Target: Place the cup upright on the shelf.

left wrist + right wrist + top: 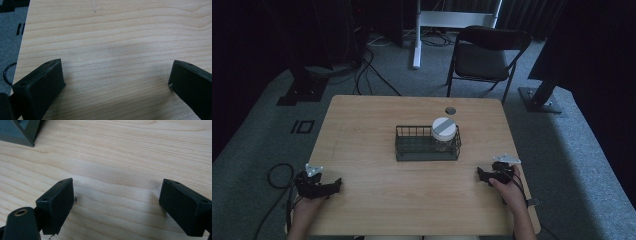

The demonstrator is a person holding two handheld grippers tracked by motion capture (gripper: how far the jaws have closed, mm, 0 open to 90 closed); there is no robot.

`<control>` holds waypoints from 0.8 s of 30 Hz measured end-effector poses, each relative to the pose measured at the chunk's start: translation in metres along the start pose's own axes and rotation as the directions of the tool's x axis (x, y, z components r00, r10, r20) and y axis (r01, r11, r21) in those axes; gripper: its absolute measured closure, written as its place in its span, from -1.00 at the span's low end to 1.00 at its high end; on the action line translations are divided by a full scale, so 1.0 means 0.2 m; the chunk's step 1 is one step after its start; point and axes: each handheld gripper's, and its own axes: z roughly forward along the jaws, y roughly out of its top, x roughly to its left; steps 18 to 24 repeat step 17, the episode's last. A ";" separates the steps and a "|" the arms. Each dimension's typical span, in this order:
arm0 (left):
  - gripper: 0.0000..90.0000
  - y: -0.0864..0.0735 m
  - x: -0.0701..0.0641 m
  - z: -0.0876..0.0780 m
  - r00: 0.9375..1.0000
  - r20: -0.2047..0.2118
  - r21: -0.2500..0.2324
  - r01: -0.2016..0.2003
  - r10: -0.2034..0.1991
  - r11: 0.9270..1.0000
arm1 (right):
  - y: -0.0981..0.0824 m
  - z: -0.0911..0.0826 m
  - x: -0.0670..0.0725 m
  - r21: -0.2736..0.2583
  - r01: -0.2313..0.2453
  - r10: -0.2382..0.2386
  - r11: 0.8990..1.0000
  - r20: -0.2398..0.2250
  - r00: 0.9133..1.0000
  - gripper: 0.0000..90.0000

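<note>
A dark wire basket [414, 148] sits in the middle of the wooden table [362, 125]. In its right end stands a clear jar with a white lid [444, 128] crossed by a grey band. My left gripper [336, 185] rests near the table's front left corner, held by a hand. Its jaws stand wide apart over bare wood [117, 75], nothing between them. My right gripper [480, 175] lies near the front right edge, also open [116, 195] above bare wood. A corner of the basket [18, 132] shows at the upper left of the right gripper view.
A small dark hole [450, 110] sits in the tabletop behind the basket. A black folding chair [484, 57] stands beyond the table's far right. Cables [367, 70] run over the grey carpet at the far left, and a cable loop [279, 175] lies beside the left gripper.
</note>
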 end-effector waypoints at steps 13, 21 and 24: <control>-1.00 0.00 0.00 0.00 1.000 0.000 0.000 0.002 -0.002 1.000 | -0.01 -0.01 -0.02 -0.001 0.028 -0.028 1.000 -0.030 0.999 -0.73; -1.00 0.01 0.00 0.01 1.000 -0.012 0.000 0.015 -0.015 1.000 | -0.01 -0.01 -0.02 -0.001 0.028 -0.028 1.000 -0.029 0.999 -0.73; -1.00 0.01 0.00 0.01 1.000 -0.012 0.000 0.015 -0.015 1.000 | -0.01 -0.01 -0.02 -0.001 0.028 -0.028 1.000 -0.029 0.999 -0.73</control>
